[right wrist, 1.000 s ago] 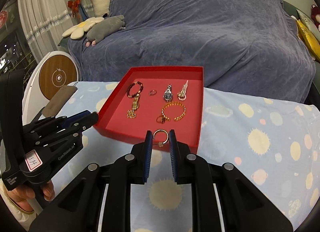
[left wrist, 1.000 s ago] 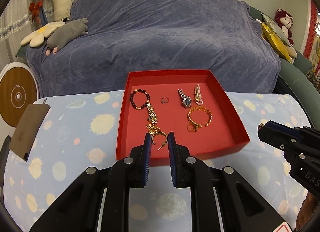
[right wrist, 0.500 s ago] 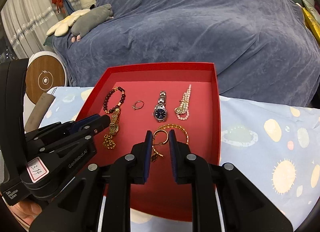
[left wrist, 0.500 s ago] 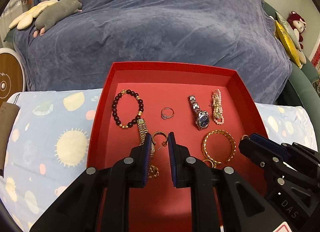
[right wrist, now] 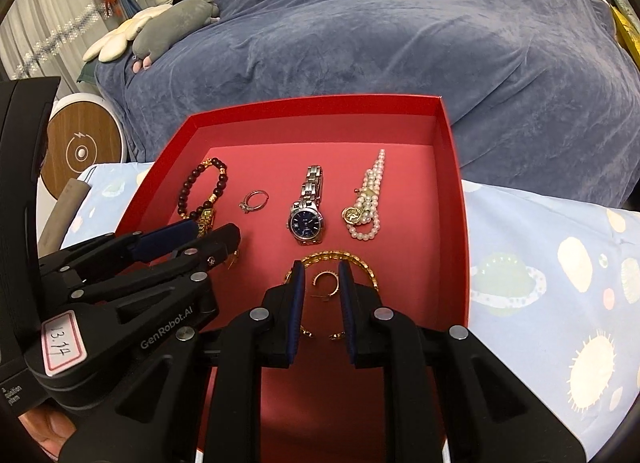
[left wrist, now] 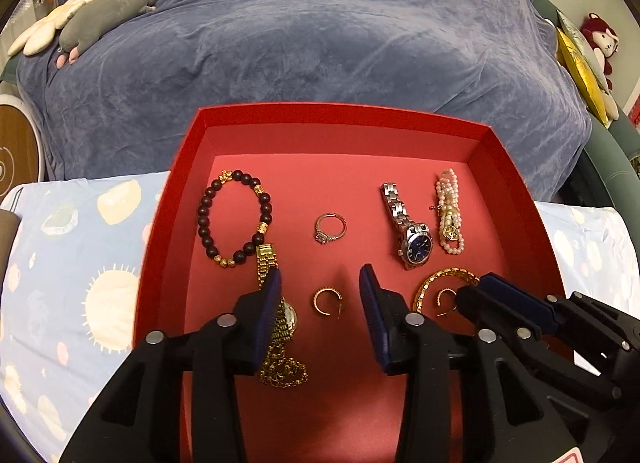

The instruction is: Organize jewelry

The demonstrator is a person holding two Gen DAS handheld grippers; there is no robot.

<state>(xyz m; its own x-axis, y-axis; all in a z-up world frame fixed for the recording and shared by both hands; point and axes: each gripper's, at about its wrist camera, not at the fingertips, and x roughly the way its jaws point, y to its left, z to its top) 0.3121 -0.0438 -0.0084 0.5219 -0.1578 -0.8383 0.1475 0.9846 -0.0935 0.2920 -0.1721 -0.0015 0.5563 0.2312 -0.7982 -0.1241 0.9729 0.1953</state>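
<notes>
The left tool [left wrist: 320, 283] has just been opening and is standing wide, its gold hoop earring [left wrist: 327, 302] lying free on the floor of the red tray [left wrist: 340, 115] between the jaws. The right tool [right wrist: 319, 277] is pinching narrow on the second hoop earring [right wrist: 326, 283], hovering over the gold bangle [right wrist: 362, 263]; release seems the remaining step. The tray is already holding a beaded bracelet [left wrist: 234, 219], ring [left wrist: 330, 227], silver watch [left wrist: 408, 233], pearl bracelet [left wrist: 450, 211] and gold watch [left wrist: 280, 327], so the sorting looks nearly finished.
</notes>
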